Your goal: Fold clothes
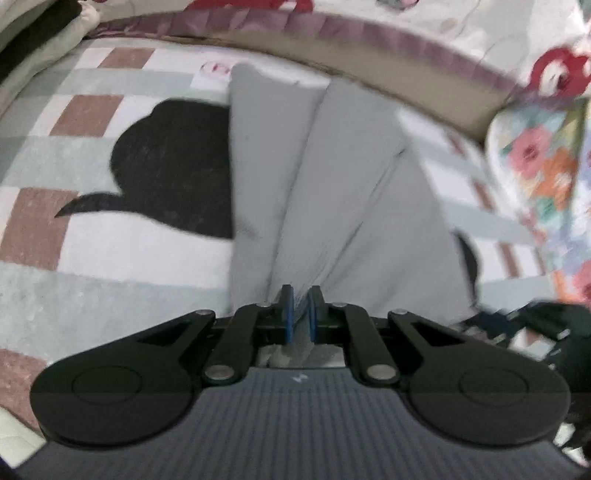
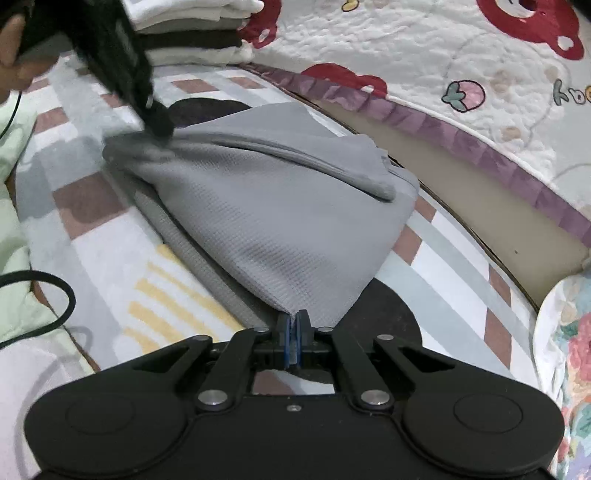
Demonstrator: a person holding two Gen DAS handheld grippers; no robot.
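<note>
A grey waffle-knit garment (image 2: 273, 206) lies partly lifted over a checked mat (image 2: 92, 236). My right gripper (image 2: 294, 319) is shut on the garment's near corner, and the cloth rises from it in a taut fold. In the right wrist view my left gripper (image 2: 157, 123) pinches the far corner of the same garment (image 1: 317, 177). In the left wrist view the left gripper (image 1: 300, 295) is shut on bunched grey cloth that fans away in pleats. The right gripper's black body (image 1: 550, 325) shows blurred at the right edge.
A stack of folded clothes (image 2: 199, 33) sits at the back left. A quilt with red bears (image 2: 461, 74) and a purple frill (image 2: 480, 155) borders the mat. A flowered cushion (image 2: 569, 354) lies at the right. A black cable (image 2: 55, 295) loops at the left, beside a pale green sleeve (image 2: 14, 206).
</note>
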